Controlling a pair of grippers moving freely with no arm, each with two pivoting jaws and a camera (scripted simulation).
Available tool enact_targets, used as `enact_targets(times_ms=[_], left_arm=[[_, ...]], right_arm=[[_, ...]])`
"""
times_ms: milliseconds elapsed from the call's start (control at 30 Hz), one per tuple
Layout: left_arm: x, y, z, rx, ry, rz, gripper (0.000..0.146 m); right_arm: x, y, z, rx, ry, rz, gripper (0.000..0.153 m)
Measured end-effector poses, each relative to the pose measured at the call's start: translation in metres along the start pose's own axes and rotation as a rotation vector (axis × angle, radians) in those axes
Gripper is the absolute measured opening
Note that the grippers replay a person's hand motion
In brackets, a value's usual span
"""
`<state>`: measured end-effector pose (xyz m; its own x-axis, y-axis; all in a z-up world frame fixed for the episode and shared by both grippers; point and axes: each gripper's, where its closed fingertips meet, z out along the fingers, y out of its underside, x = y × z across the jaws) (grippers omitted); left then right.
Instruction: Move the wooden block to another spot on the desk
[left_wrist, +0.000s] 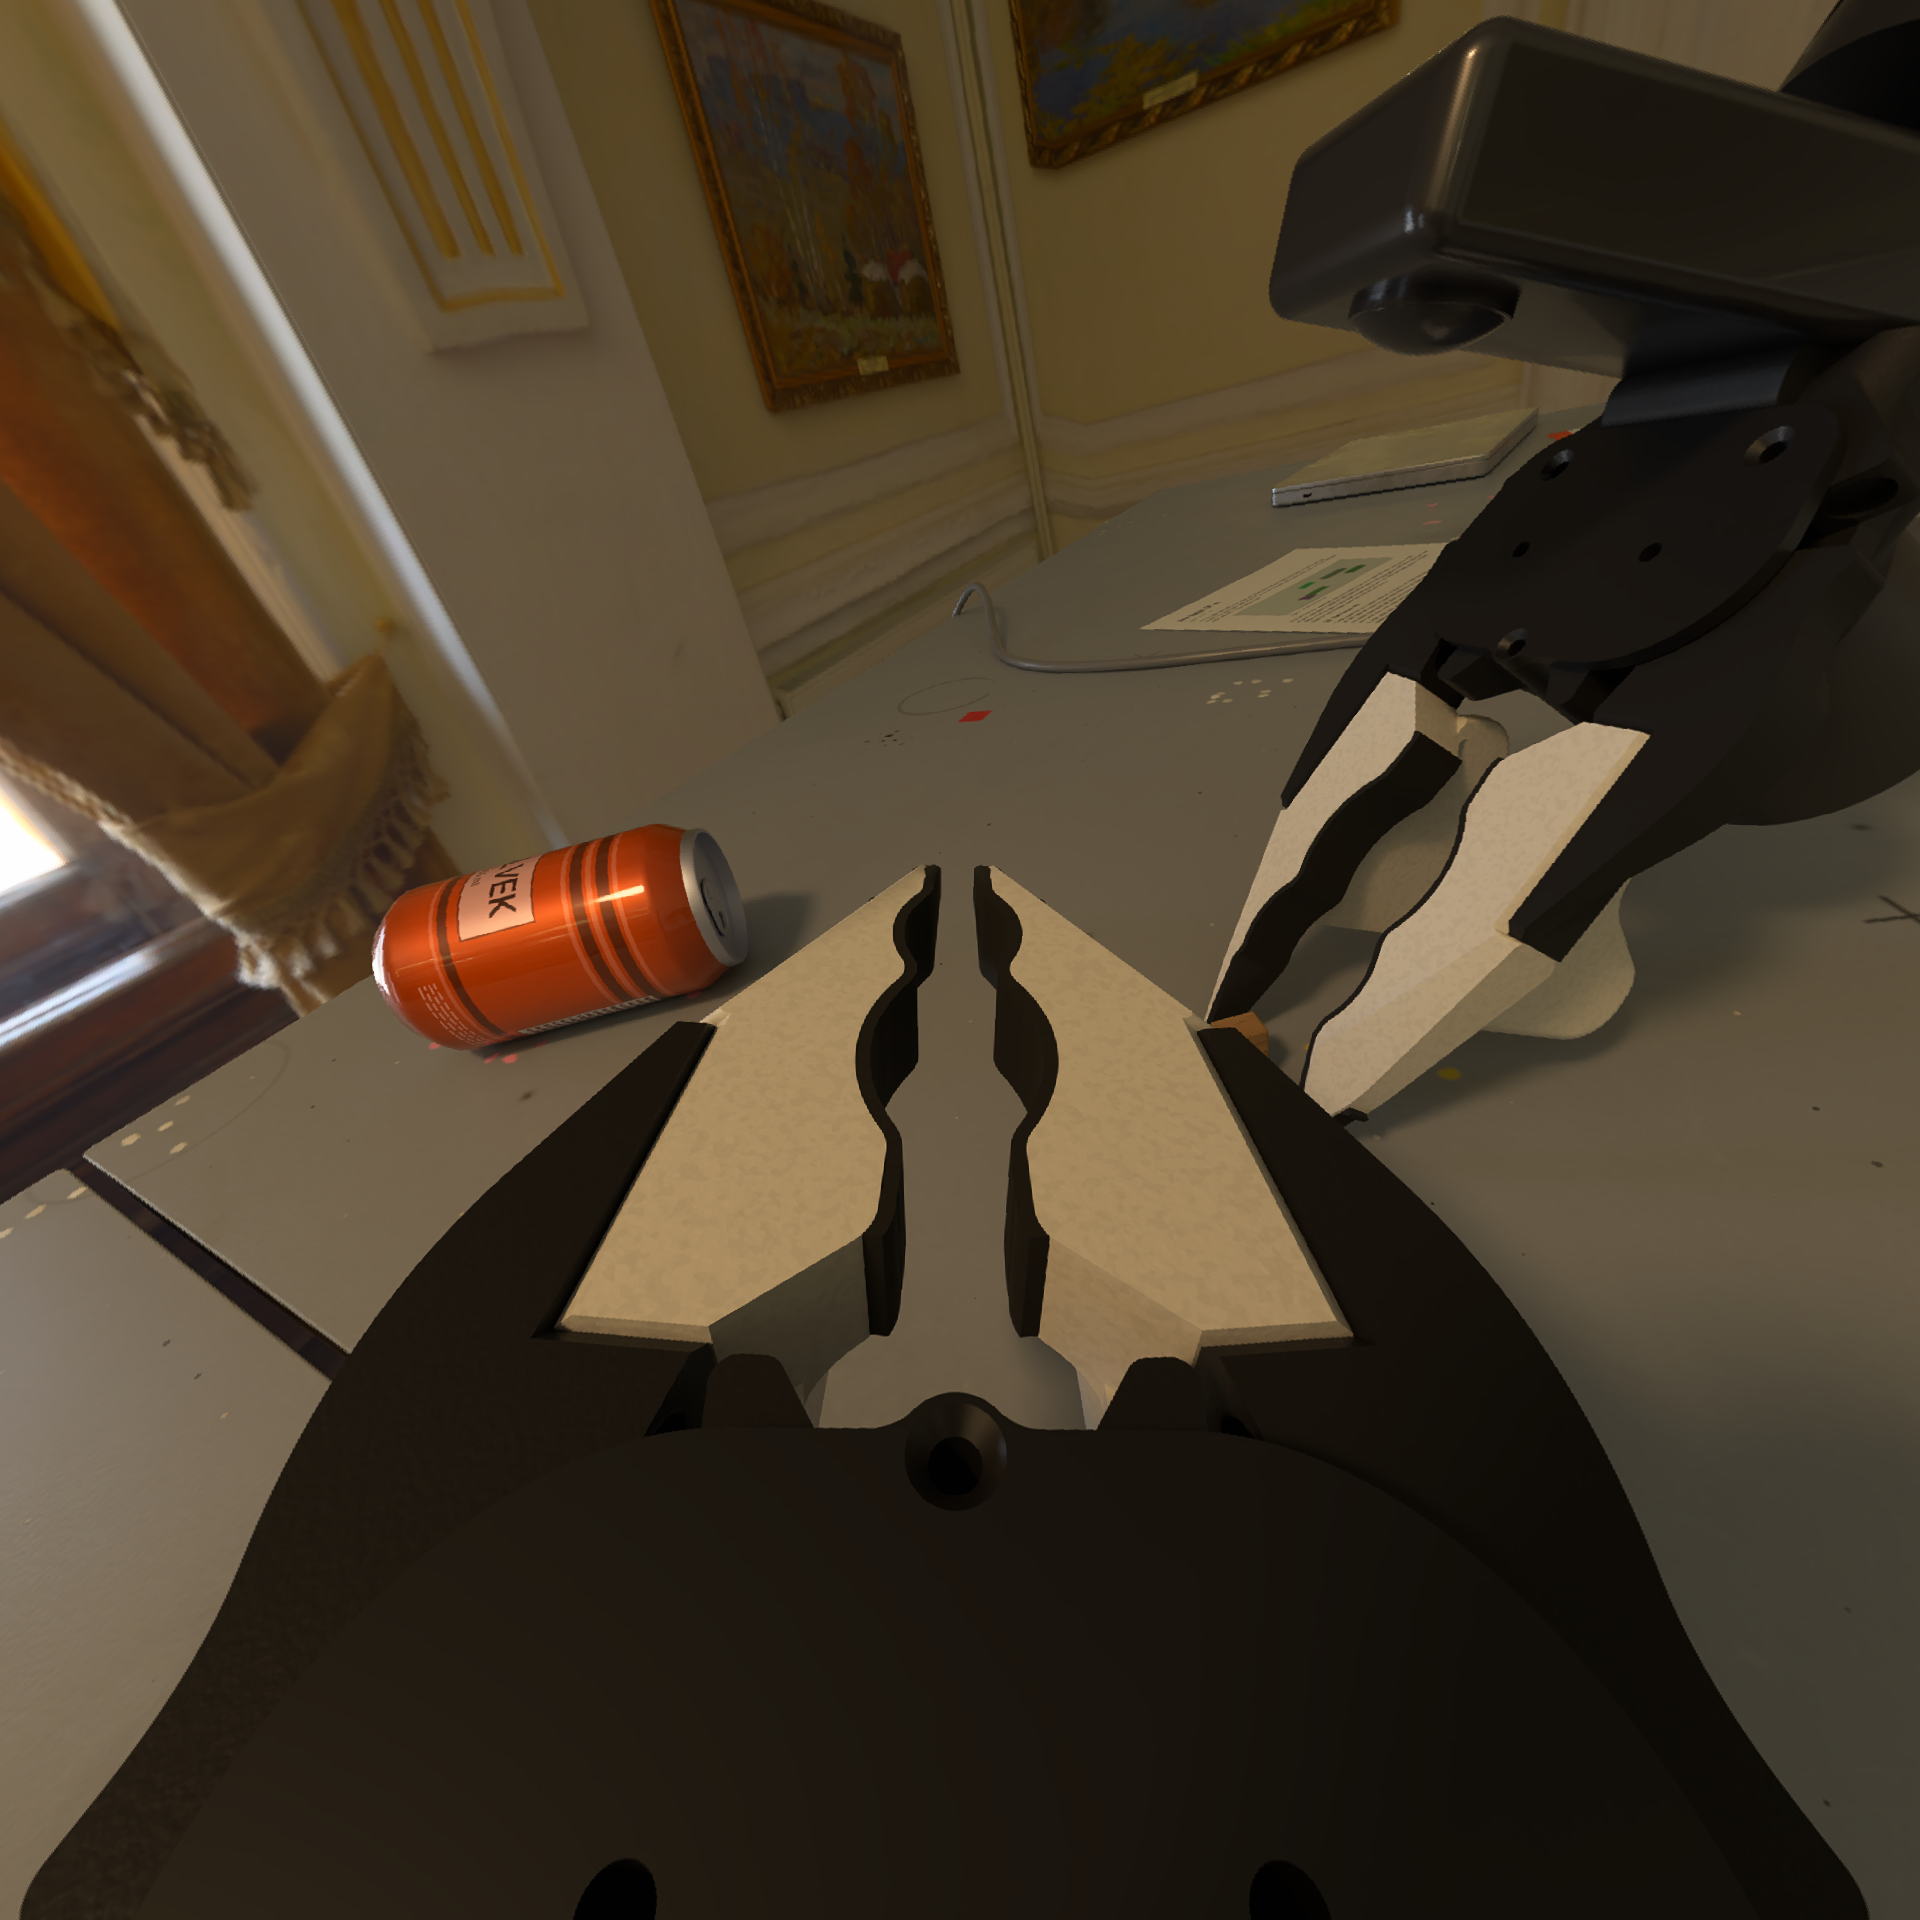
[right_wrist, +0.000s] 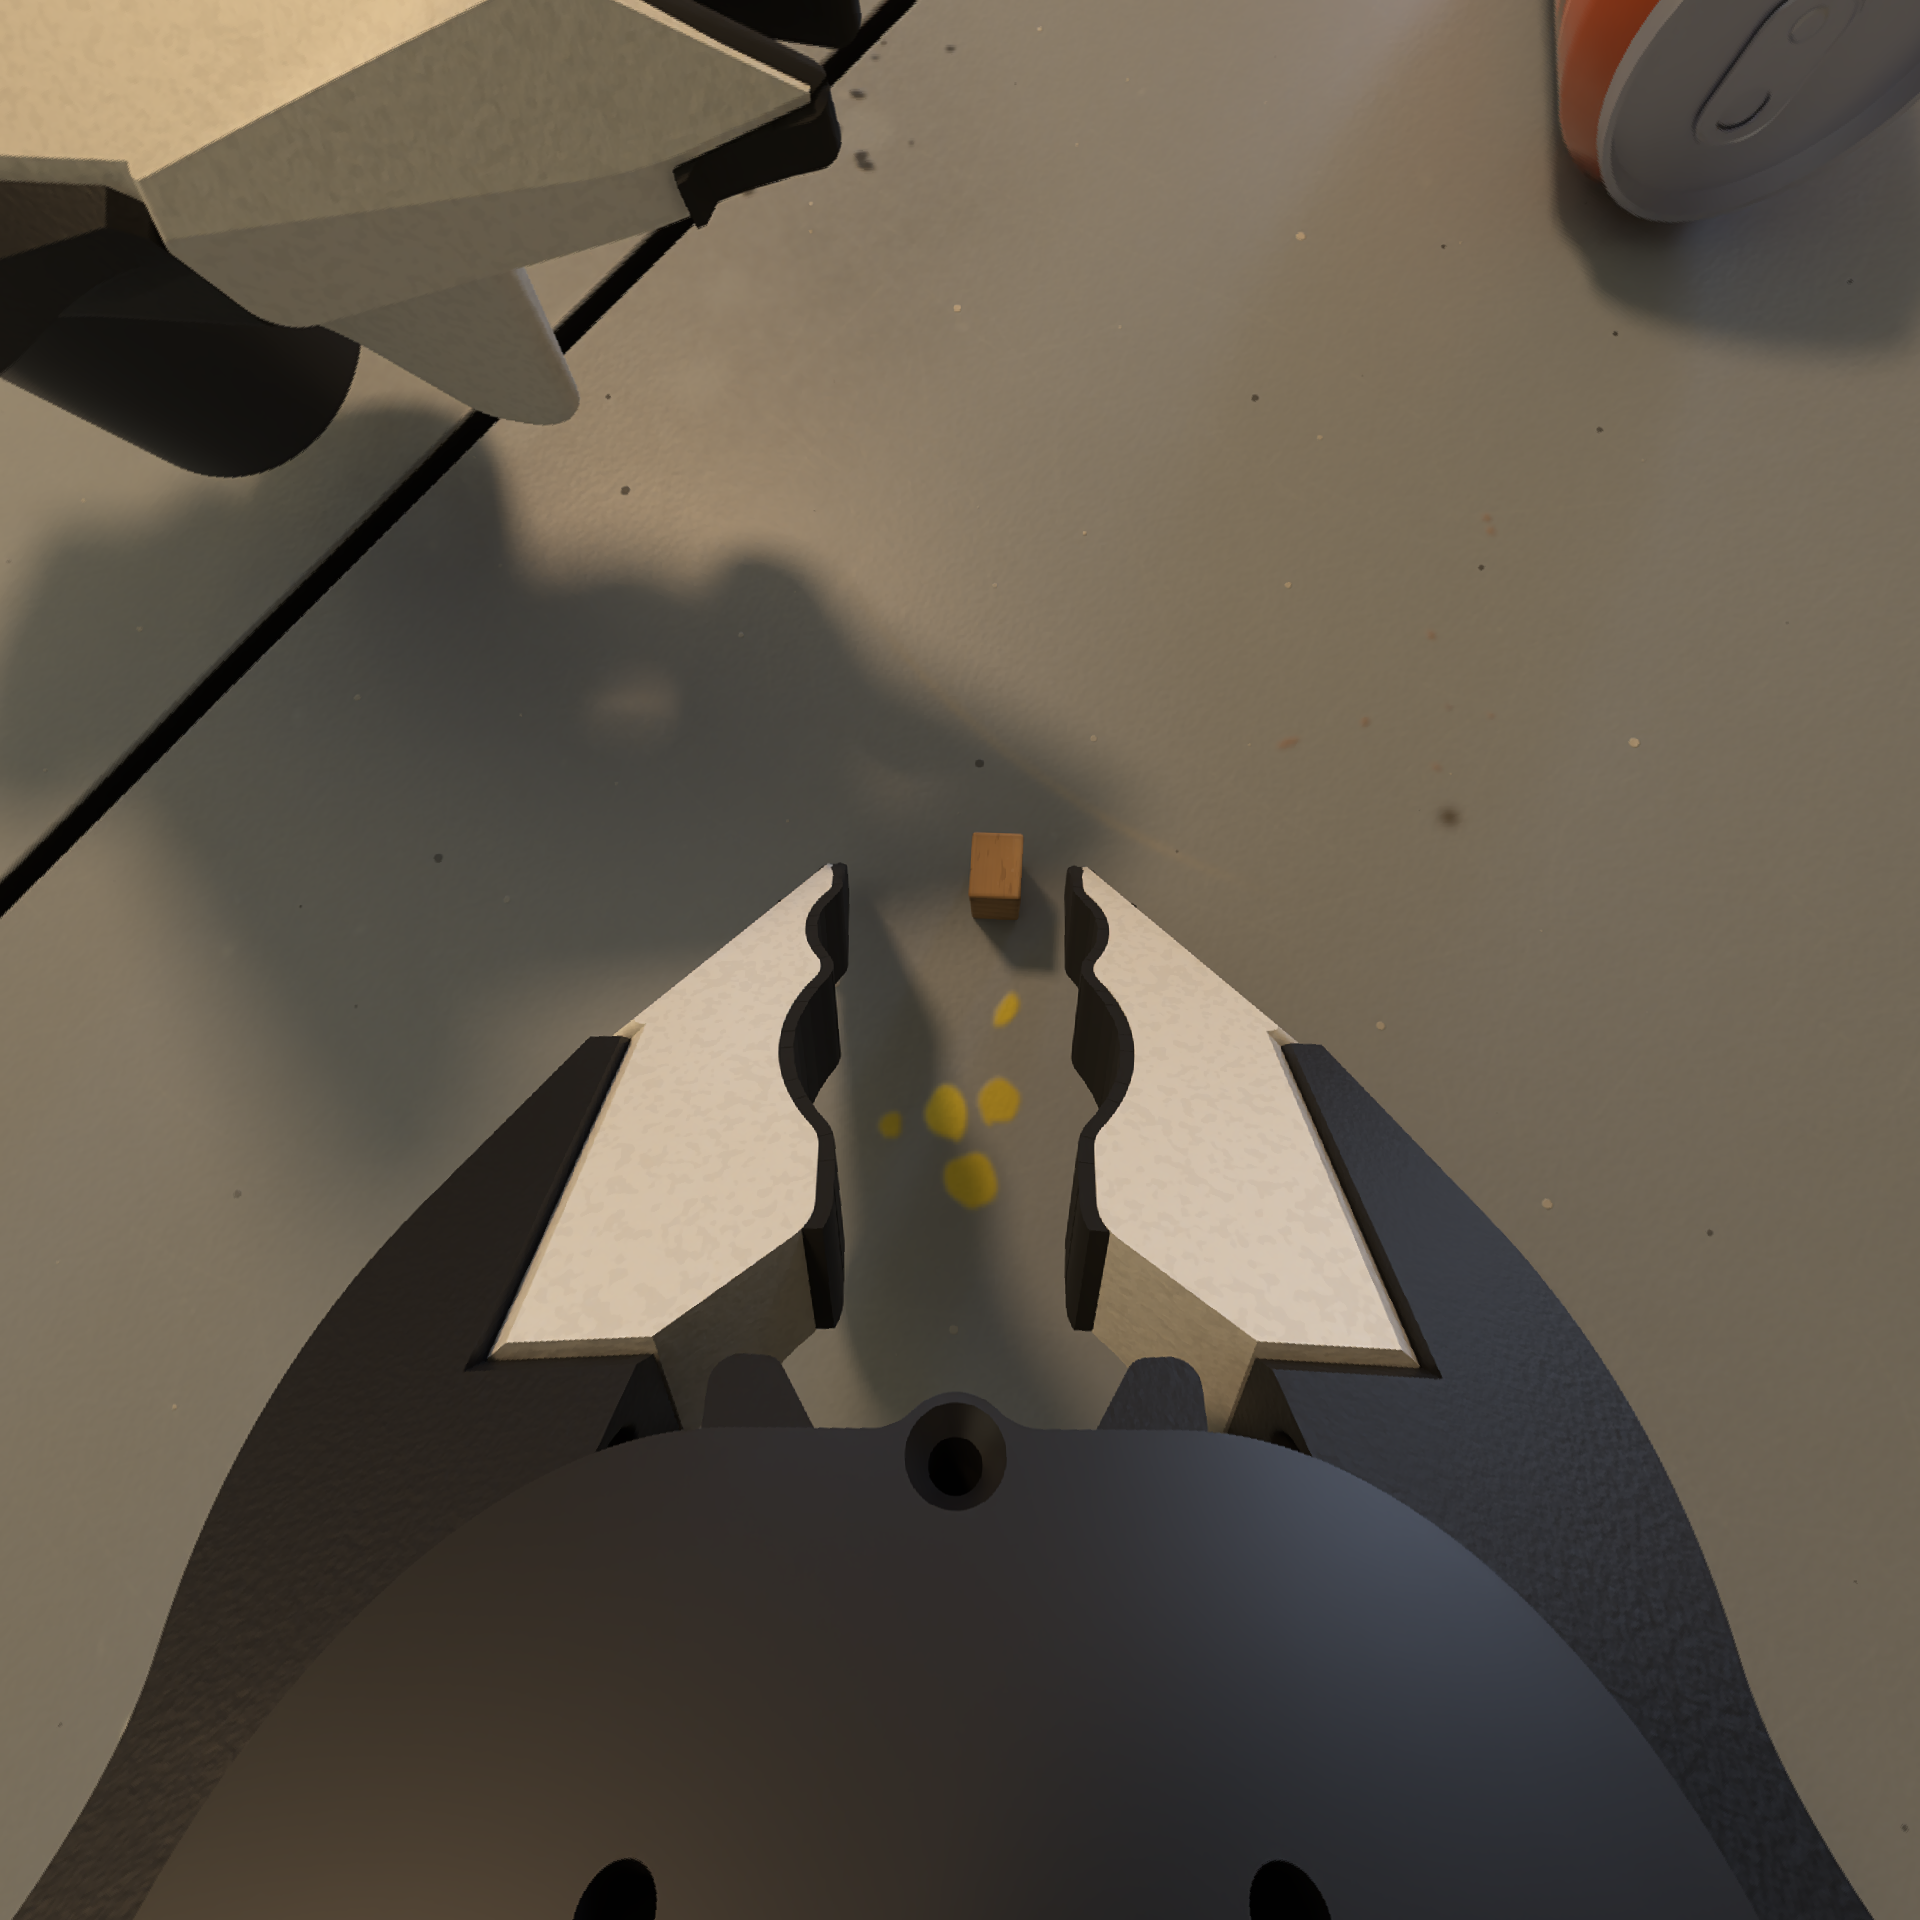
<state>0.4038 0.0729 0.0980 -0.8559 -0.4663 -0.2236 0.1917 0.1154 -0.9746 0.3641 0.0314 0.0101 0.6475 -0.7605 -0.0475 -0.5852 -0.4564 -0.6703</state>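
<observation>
Two grippers work over a grey desk (right_wrist: 1351, 623) speckled with dark dots. Nearest the lens in the right wrist view, the right gripper (right_wrist: 956, 873) points down at the surface, its pale fingers parted to a moderate gap and gripping nothing. A cluster of yellow paint spots (right_wrist: 961, 1122) lies on the desk between them. Just past the fingertips, slightly toward the right finger and touching neither, rests the wooden block (right_wrist: 995, 875): a small tan cuboid with a lighter top face and faint grain, sitting flat in the gripper's shadow.

Bare desk spreads around the block on every side. A thin black seam (right_wrist: 416, 468) crosses the worktop diagonally toward the far left, where the left gripper's pale fingers (right_wrist: 416, 208) hang over it.

From the left wrist view, the left gripper (left_wrist: 956, 878) hovers with its fingers drawn to a narrow slit, empty. Beyond it, near the worktop's left edge, an orange can (left_wrist: 561, 935) lies on its side, showing a white label with dark lettering. Farther toward the back edge lie a grey cable (left_wrist: 1091, 649), a printed sheet (left_wrist: 1288, 592) and a closed silver laptop (left_wrist: 1403, 468). Framed paintings (left_wrist: 821, 197) hang on the wall behind.
</observation>
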Motion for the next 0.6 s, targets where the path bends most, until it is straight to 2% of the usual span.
enact_targets(times_ms=[267,600], left_arm=[[0.001,0.001,0.001,-0.008,0.008,0.001,0.006],[0.005,0.003,0.002,-0.029,0.007,0.039,0.006]], right_arm=[[0.003,-0.006,-0.009,0.057,-0.034,0.042,0.043],[-0.007,-0.073,-0.058,0.339,-0.155,0.147,0.064]])
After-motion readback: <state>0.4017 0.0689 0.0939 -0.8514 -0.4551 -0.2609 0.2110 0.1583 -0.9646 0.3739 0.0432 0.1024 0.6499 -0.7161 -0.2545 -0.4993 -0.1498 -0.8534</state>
